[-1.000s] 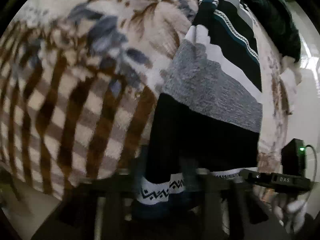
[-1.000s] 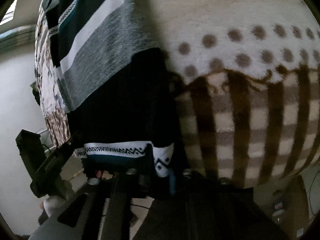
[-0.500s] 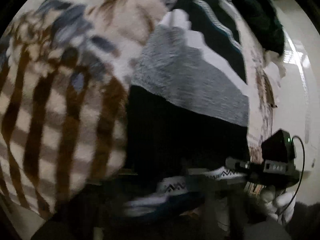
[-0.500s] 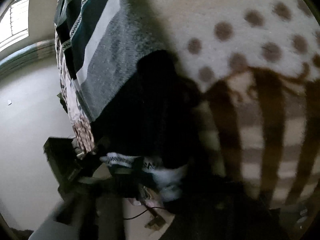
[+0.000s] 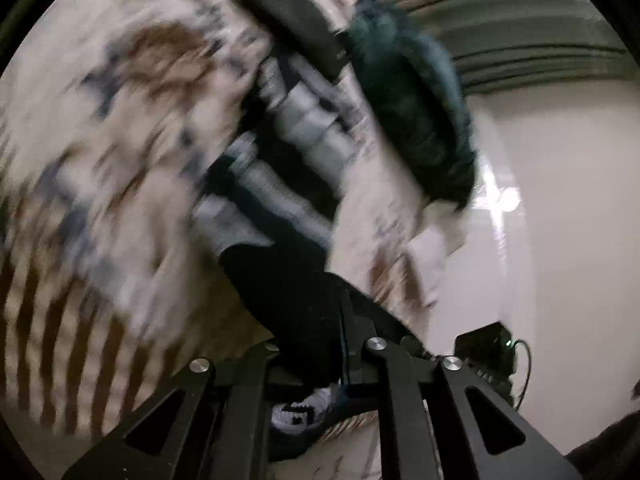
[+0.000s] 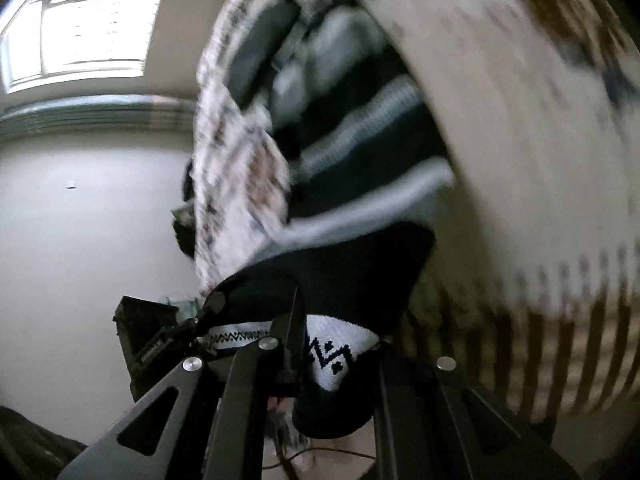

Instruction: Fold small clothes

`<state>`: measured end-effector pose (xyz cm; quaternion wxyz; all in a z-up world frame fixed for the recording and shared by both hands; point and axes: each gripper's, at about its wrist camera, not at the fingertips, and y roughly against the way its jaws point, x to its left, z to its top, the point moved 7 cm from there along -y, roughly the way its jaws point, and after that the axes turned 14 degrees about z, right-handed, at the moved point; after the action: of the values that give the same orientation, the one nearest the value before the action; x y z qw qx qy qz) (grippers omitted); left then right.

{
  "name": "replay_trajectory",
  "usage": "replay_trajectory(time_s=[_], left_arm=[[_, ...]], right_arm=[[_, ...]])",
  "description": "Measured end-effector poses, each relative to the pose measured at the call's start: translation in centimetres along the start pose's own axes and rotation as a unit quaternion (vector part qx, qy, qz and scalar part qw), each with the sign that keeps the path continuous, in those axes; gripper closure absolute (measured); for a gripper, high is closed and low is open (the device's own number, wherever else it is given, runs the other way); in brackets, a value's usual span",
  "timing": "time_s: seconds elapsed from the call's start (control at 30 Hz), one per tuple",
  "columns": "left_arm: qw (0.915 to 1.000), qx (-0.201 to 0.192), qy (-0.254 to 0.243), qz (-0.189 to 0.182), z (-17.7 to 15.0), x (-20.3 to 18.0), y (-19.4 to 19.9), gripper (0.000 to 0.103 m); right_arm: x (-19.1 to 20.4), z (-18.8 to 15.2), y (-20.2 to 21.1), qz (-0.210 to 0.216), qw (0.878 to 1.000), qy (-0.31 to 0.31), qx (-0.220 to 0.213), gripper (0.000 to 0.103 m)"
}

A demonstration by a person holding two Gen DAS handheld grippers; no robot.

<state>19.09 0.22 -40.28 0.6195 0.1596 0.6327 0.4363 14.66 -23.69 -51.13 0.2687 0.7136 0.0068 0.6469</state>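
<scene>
Left wrist view: left hand-held gripper [image 5: 342, 340] clamped on black hem of striped sweater [image 5: 280, 184], lifted off patterned blanket [image 5: 120, 140]. Right wrist view: right hand-held gripper [image 6: 340, 344] pinching white zigzag-trim hem w/ fabric between fingers. Both frames blurred.

Black, grey and white striped knit garment [image 5: 280, 216] hangs lifted by its hem.

Black-white-grey striped sweater [image 5: 280, 200], brown-striped cream blanket [image 5: 100, 220]
</scene>
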Motion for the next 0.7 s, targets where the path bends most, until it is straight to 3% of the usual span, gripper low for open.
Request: replay_trajectory(time_s=[0.2, 0.33, 0.47, 0.5, 0.53, 0.6, 0.67, 0.7], left_arm=[[0.9979, -0.049, -0.019, -0.039, 11.4, -4.5, -3.0, 0.095], [0.998, -0.048, 0.002, -0.041, 19.9, -4.8, -7.6, 0.095], [0.9993, -0.029, 0.013, -0.019, 27.1, -4.3, -13.5, 0.093], [0.9992, -0.006, 0.031, -0.023, 29.1, -4.0, -15.8, 0.086], [0.9988, 0.011, 0.039, -0.027, 30.2, -3.8, -17.1, 0.069], [0.9981, 0.032, 0.049, -0.017, 32.1, -3.3, -19.5, 0.051], [0.997, 0.041, 0.061, -0.024, 33.3, -2.8, -20.7, 0.051], [0.9966, 0.045, 0.064, -0.025, 33.6, -2.6, -21.0, 0.049]], right_arm=[[6.6, 11.9, -1.7, 0.003, 0.996, 0.076, -0.055, 0.093], [7.6, 21.7, -5.1, -0.028, 0.99, 0.101, -0.089, 0.093], [6.6, 30.1, -9.2, -0.058, 0.989, 0.096, -0.099, 0.093], [5.6, 32.6, -10.5, -0.064, 0.99, 0.081, -0.095, 0.092], [4.5, 34.6, -11.7, -0.065, 0.992, 0.061, -0.091, 0.09], [2.8, 37.8, -13.0, -0.073, 0.993, 0.021, -0.088, 0.089], [1.4, 40.5, -13.4, -0.046, 0.993, -0.021, -0.106, 0.084], [1.3, 41.6, -13.0, -0.03, 0.991, -0.031, -0.126, 0.07]])
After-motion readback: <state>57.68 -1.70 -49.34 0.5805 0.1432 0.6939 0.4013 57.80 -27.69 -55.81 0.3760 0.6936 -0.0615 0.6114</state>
